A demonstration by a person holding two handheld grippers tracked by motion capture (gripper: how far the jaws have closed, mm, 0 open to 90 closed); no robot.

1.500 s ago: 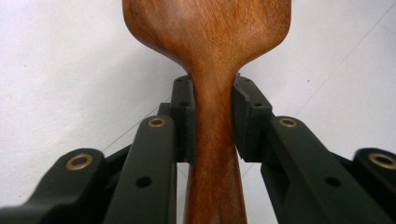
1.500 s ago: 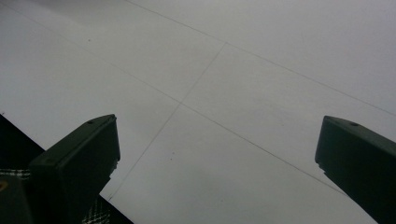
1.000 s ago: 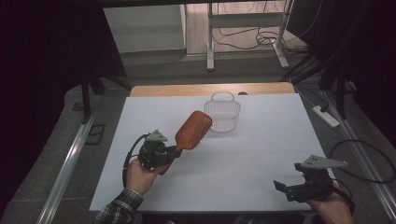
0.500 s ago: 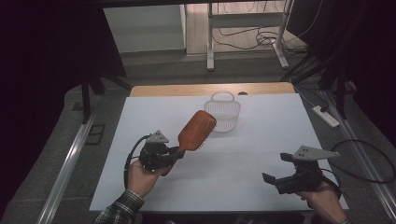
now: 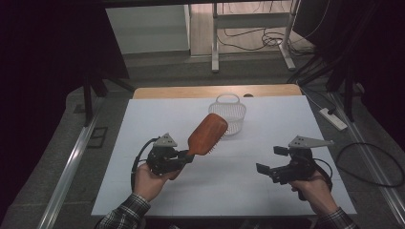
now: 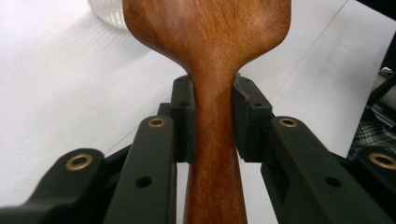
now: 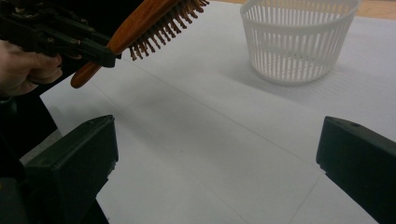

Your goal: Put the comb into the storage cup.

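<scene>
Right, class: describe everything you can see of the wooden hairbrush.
The hairbrush looks like reddish-brown polished wood, with an oval paddle head and a narrow handle. Short bristles point downward. The left gripper clamps its handle neck, holding it tilted up off the white table, head toward the white slatted basket, not touching it.

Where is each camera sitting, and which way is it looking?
High view: sits above the person's side, looks forward and down on the white table; both hands, left gripper and right gripper show.
Left gripper view: rides the left gripper, looks along its jaws clamped on the wooden hairbrush.
Right gripper view: rides the right gripper, looks across the table between its open jaws; the other hand shows.
Shared: hairbrush and white basket appear in all three.
</scene>
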